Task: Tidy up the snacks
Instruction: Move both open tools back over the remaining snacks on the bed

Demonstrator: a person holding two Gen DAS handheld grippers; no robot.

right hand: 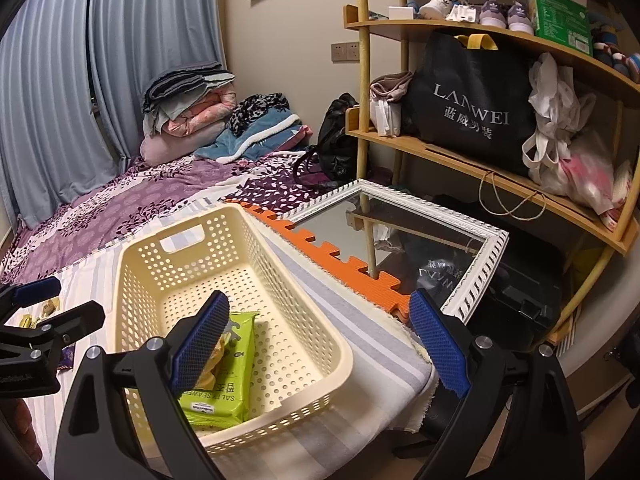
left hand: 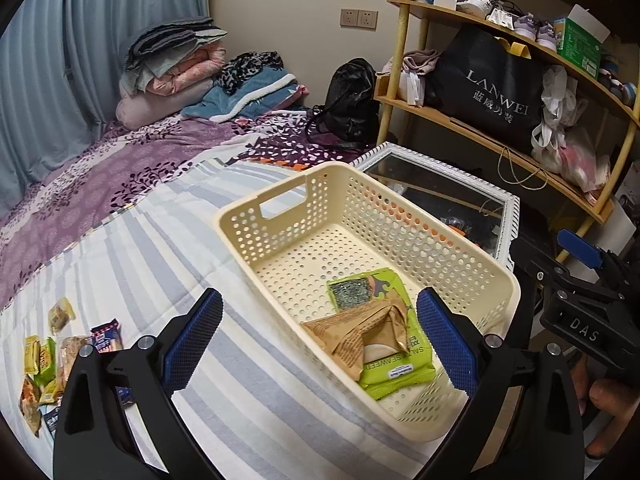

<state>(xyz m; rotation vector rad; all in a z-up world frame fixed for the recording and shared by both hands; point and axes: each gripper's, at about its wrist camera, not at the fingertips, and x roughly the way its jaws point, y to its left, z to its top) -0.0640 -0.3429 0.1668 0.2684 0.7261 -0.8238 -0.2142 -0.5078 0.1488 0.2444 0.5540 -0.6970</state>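
Note:
A cream perforated basket [left hand: 280,196] [right hand: 132,260] sits on the striped bed sheet. Inside it lie a green seaweed packet [left hand: 400,368] [right hand: 224,384] and a brown paper packet [left hand: 360,332] on top of it. My left gripper [left hand: 320,294] hovers over the basket's near end, open wide, its pads clear of the brown packet below. My right gripper [right hand: 319,297] is open and empty over the basket's right rim. Several loose snack packets [left hand: 48,356] lie on the sheet to the left of the basket.
A white-framed mirror [left hand: 440,196] [right hand: 400,240] lies right of the bed, beside an orange foam mat [right hand: 344,264]. A wooden shelf [right hand: 440,148] with bags stands behind it. Folded bedding [left hand: 176,68] and a black bag [left hand: 352,100] sit at the far end.

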